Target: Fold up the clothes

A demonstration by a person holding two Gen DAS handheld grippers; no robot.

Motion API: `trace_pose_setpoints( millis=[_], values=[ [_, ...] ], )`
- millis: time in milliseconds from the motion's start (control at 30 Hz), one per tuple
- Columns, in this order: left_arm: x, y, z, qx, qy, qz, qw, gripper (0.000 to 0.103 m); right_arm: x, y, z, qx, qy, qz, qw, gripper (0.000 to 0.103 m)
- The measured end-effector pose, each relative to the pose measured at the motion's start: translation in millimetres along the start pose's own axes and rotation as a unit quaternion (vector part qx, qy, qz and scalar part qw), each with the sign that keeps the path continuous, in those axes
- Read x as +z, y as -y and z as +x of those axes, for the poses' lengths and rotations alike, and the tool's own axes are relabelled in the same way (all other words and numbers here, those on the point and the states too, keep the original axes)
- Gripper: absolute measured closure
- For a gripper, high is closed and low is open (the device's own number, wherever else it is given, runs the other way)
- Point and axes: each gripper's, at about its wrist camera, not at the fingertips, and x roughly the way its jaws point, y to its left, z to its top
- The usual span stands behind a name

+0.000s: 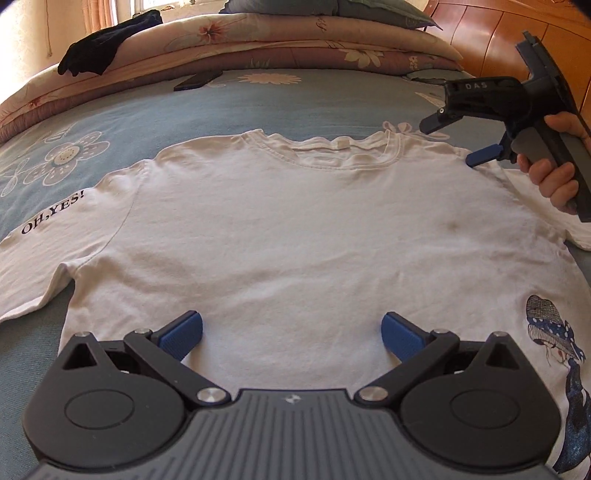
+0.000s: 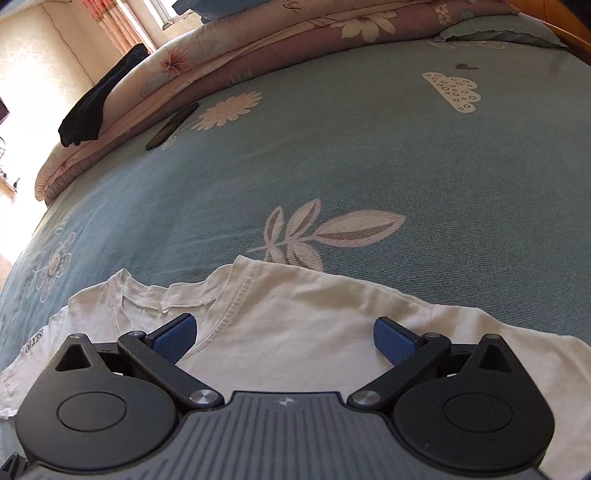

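Observation:
A white T-shirt (image 1: 280, 229) lies spread flat on the blue bedspread, collar away from me, with "OH,YES!" printed on its left sleeve and a figure print near its right hem. My left gripper (image 1: 291, 334) hovers open over the shirt's lower middle, nothing between its blue pads. In the left wrist view the right gripper (image 1: 458, 142), held by a hand (image 1: 554, 177), stands open at the shirt's right shoulder with its lower blue finger on the cloth. In the right wrist view that gripper (image 2: 284, 338) is open over the shoulder of the T-shirt (image 2: 295, 332), beside the collar.
A blue bedspread (image 2: 369, 166) with flower prints surrounds the shirt. A dark phone (image 1: 197, 80) lies on it beyond the collar. Folded floral quilts (image 1: 258, 40) are stacked at the back with a black garment (image 1: 103, 48) on top. A wooden headboard (image 1: 517, 26) stands at the right.

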Motion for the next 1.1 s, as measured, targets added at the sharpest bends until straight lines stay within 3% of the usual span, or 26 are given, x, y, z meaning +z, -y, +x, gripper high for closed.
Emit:
trace_pose_setpoints(
  millis=[167, 633, 800, 900, 1100],
  values=[
    [-1.6, -1.1, -0.3, -0.007, 0.007, 0.004, 0.9999, 0.001, 14.8, -10.8, 7.6, -0.038, 0.022, -0.02, 0.999, 0.0],
    [-5.9, -1.1, -0.7, -0.01, 0.019, 0.01, 0.9997, 0.0, 14.6, -33.0, 18.9, -0.062, 0.053, -0.036, 0.996, 0.0],
    [-6.9, -2.3, -1.5, -0.014, 0.021, 0.012, 0.9996, 0.0, 20.7, -8.3, -39.3, -0.017, 0.054, -0.006, 0.998, 0.0],
    [-7.3, -1.4, -1.7, -0.012, 0.022, 0.013, 0.9996, 0.0, 7.1, 13.5, -58.8, 0.008, 0.034, 0.034, 0.999, 0.0],
    [-7.4, -0.6, -1.4, -0.01, 0.023, 0.013, 0.9996, 0.0, -14.1, 42.4, -36.2, -0.01, 0.019, 0.087, 0.996, 0.0]
  ],
)
